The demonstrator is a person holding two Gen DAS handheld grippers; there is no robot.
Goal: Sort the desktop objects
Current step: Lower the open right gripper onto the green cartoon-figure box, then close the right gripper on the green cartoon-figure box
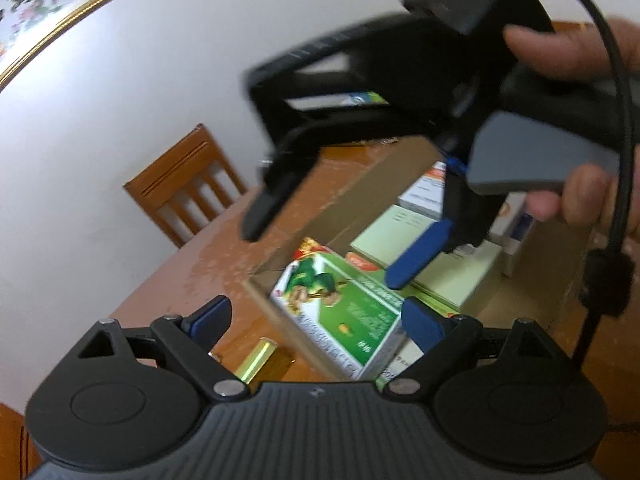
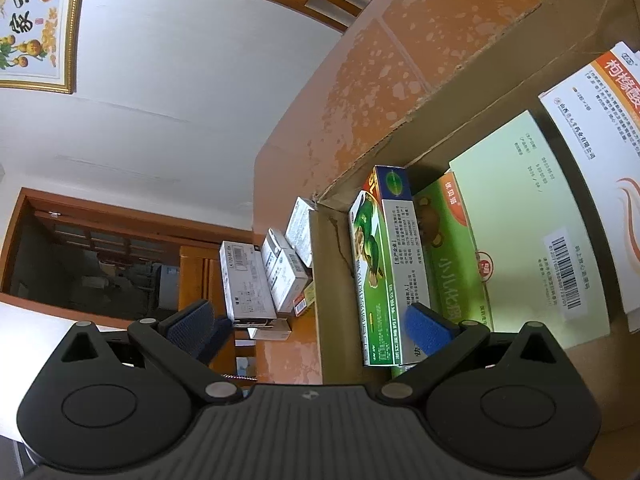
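Observation:
A green medicine box (image 1: 344, 320) (image 2: 380, 272) stands on edge at the near corner of an open cardboard box (image 1: 360, 184) (image 2: 480, 92). Beside it in the cardboard box lie a green bear-print box (image 2: 448, 248), a pale green box (image 2: 520, 216) (image 1: 396, 228) and a white-and-orange box (image 2: 592, 128). My left gripper (image 1: 316, 322) is open, its blue pads on either side of the green box and apart from it. Held by a hand (image 1: 560, 52), my right gripper (image 1: 336, 240) (image 2: 312, 328) hovers open over the cardboard box with nothing in it.
Several white medicine boxes (image 2: 256, 280) stand on the orange-brown table (image 2: 380, 40) (image 1: 192, 276) outside the cardboard box. A gold-coloured packet (image 1: 262, 360) lies near my left gripper. A wooden chair (image 1: 188, 184) stands at the far side by the white wall.

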